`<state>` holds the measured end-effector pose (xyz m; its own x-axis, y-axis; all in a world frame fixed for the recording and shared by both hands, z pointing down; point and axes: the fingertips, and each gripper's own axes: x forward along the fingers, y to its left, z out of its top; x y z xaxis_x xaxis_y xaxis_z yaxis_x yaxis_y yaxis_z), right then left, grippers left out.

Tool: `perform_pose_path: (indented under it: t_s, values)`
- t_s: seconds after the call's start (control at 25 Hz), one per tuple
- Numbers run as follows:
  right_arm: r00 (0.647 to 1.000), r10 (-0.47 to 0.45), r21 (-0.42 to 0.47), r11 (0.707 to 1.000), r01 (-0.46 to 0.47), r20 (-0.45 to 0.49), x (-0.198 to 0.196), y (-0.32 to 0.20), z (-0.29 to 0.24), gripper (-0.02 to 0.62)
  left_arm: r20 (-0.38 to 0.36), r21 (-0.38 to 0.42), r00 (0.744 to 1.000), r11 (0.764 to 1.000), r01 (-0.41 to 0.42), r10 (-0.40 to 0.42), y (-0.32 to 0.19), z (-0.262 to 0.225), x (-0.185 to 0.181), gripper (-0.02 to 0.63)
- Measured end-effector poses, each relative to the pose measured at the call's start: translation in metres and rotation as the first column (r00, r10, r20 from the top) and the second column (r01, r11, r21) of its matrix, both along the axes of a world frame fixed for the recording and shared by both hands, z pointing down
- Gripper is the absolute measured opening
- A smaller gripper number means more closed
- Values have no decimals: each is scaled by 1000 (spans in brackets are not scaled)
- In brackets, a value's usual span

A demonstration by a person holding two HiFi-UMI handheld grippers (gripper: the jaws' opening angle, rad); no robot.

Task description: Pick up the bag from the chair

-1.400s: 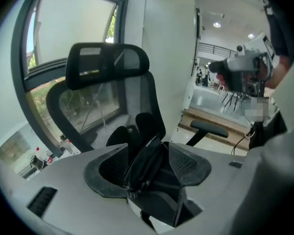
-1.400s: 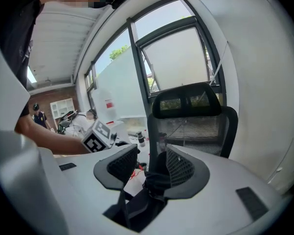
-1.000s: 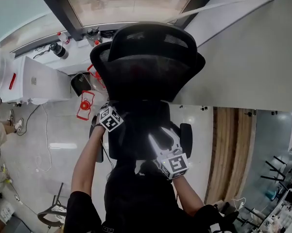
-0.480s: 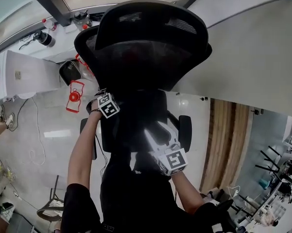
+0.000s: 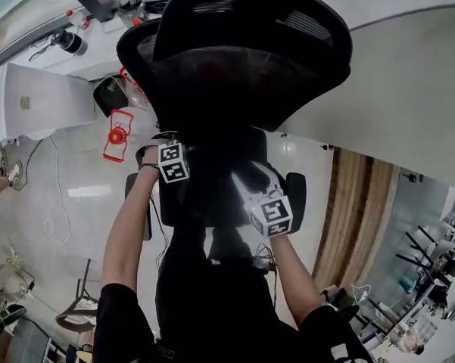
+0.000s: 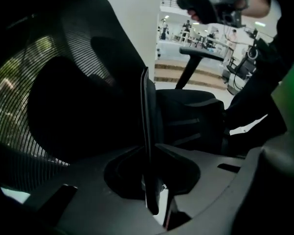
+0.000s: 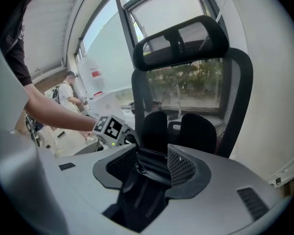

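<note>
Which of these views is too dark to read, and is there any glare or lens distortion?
Left gripper view: backlit, so the black mesh office chair and thin black bag strap are near silhouettes. Right gripper view: evenly lit, dark vignetted corners. Head view: strong fisheye bending, glare on the glossy grey floor.

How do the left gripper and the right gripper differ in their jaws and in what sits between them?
Jaws: the left gripper has just been closing and now pinches its load, while the right gripper stands wide apart.
Contents: the left gripper holds a thin black strap, seen edge-on; the right gripper has a broad part of the black bag between its jaws, not gripped.
Shared: both face the chair.
</note>
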<state>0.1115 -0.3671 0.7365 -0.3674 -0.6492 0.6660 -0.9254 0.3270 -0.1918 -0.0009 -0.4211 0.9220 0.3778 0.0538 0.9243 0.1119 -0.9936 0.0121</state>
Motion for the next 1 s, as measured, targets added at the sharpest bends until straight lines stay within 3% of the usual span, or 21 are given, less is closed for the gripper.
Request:
perform_pose_path:
  t_s: [0.16,0.28,0.4,0.56,0.68,0.76,0.84,0.92,1.0]
  values:
    - [992,-98,-84,992,92,-73,7,-4,44,190,-1,14,999,999,-52,52,9,2,-2,40]
    - [945,-242,-158,965,209,-222,18,-2,74,190,-4,22,999,998,-52,52,12,0,-1,40]
    - [842,-404,-248,910,331,-358,26,-5,104,195,-13,26,998,998,-56,57,14,0,-1,40]
    - [711,-543,-355,837,416,-447,33,-17,145,223,-16,26,998,998,-64,65,17,2,-2,39]
    - [564,-635,-425,772,472,-528,41,-26,171,233,-17,31,997,996,-79,80,20,2,0,38]
    - [495,-671,-462,740,489,-552,44,-30,185,241,-17,31,995,995,-95,95,24,1,0,38]
    - [478,-689,-491,724,484,-545,47,-31,197,241,-13,26,995,995,-101,102,27,1,-1,38]
    - [487,-692,-514,722,463,-533,51,-31,208,234,-12,20,995,995,-98,98,29,2,0,38]
    - [500,-689,-531,724,441,-525,53,-30,214,153,-10,20,995,995,-96,96,30,3,1,38]
